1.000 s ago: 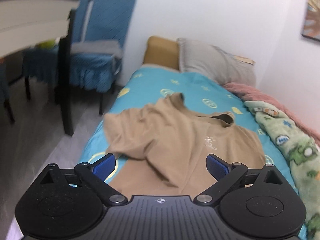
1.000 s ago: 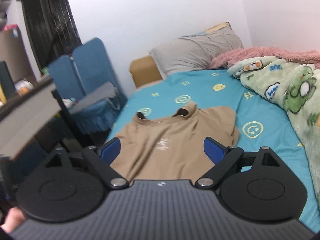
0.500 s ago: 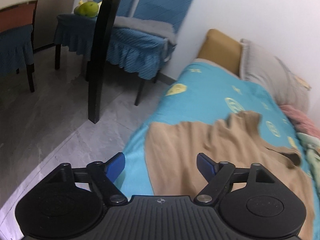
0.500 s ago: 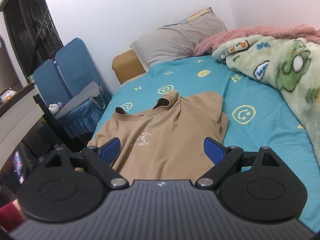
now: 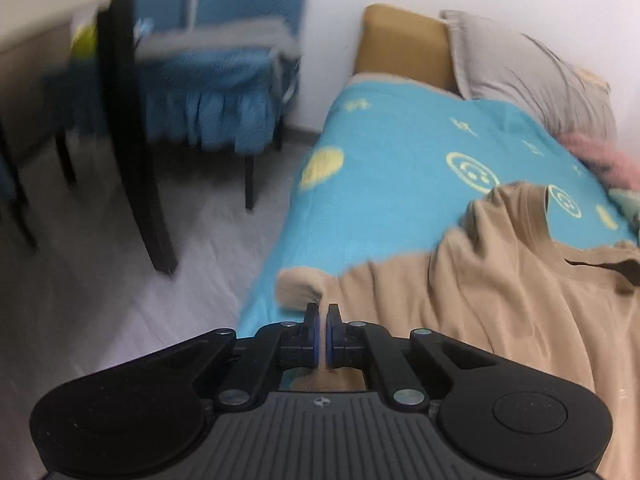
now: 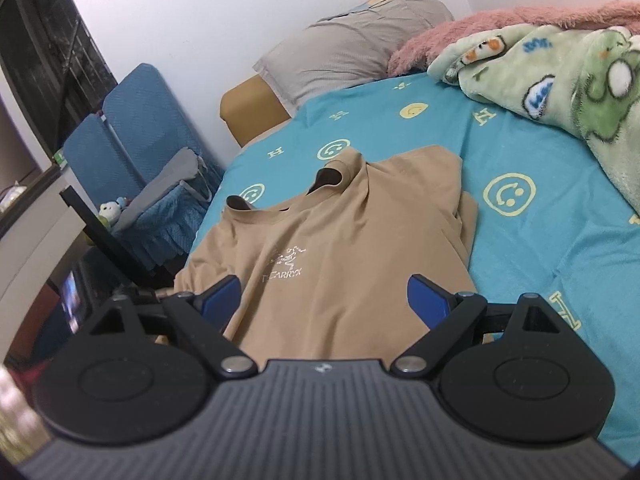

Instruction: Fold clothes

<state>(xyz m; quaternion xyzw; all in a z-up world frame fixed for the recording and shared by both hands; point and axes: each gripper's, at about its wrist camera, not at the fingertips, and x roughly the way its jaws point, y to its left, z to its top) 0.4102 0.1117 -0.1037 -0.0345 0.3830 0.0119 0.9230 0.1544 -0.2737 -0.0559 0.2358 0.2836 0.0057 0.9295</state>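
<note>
We see a bed (image 6: 540, 264) covered by a turquoise sheet printed with yellow smiley faces, set against a white wall. A grey pillow (image 6: 352, 48) lies at its head, with a tan headboard cushion (image 5: 404, 44) beside it. A green cartoon blanket (image 6: 560, 80) and a pink fuzzy blanket (image 6: 480, 28) are bunched along the far side of the bed.

The tan T-shirt (image 6: 340, 248) lies on the sheet near the bed's open edge, chest logo up, collar toward the pillow, one sleeve folded over near the collar. In the left wrist view its near corner reaches the mattress edge above the grey floor (image 5: 100, 300).

Our left claw (image 5: 323, 320) is clenched on that corner of the tan T-shirt, cloth showing between the nearly touching blue pads. Our right claw (image 6: 324, 304) is released, its fingers wide apart over the shirt's lower part.

Beside the bed stands a blue-covered chair (image 5: 224, 80), with a dark table leg (image 5: 136, 152) in front of it. The sheet between the shirt and the blankets lies bare.
</note>
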